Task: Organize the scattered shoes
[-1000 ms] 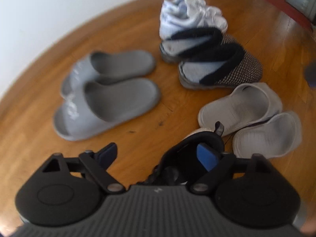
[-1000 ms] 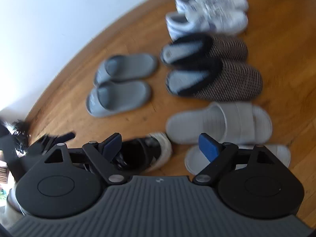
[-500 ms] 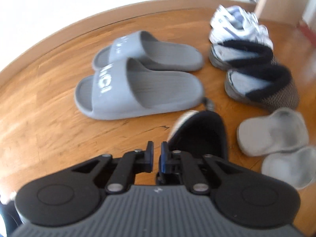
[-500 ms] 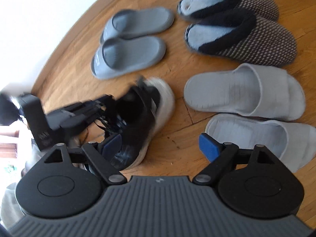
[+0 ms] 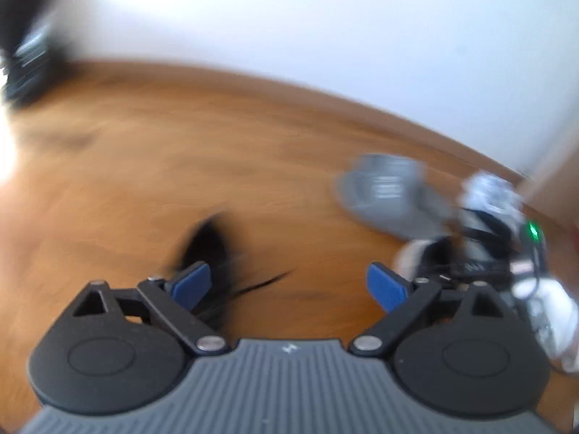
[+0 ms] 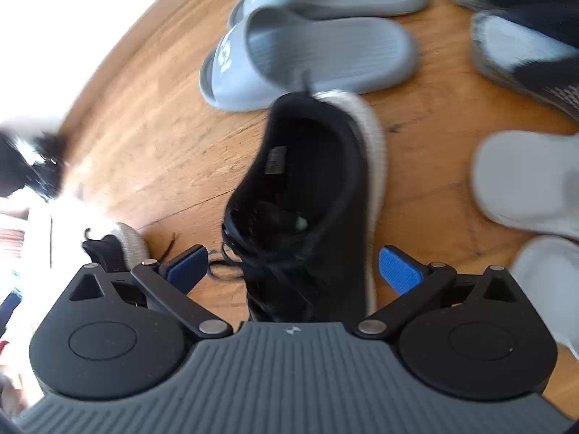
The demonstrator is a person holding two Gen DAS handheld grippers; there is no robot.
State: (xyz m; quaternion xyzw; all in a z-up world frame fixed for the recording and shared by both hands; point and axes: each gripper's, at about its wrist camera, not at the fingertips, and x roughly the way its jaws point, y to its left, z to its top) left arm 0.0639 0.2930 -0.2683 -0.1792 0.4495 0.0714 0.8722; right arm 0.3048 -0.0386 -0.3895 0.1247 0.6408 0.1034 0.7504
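Black sneaker point(image 6: 311, 195) between spread right fingers point(image 6: 400, 275) — toe hidden; left fingers point(image 5: 191, 284) spread, view blurred.

Warm brown wooden plank floor point(image 6: 173, 152) fills both views, with a dark knot mark point(image 6: 392, 128) at 1 o'clock in the right wrist view. Plain white wall point(image 5: 325, 36) spans 12 o'clock in the left wrist view. Blurred black object point(image 5: 25, 47) at 10 o'clock; cannot identify it.
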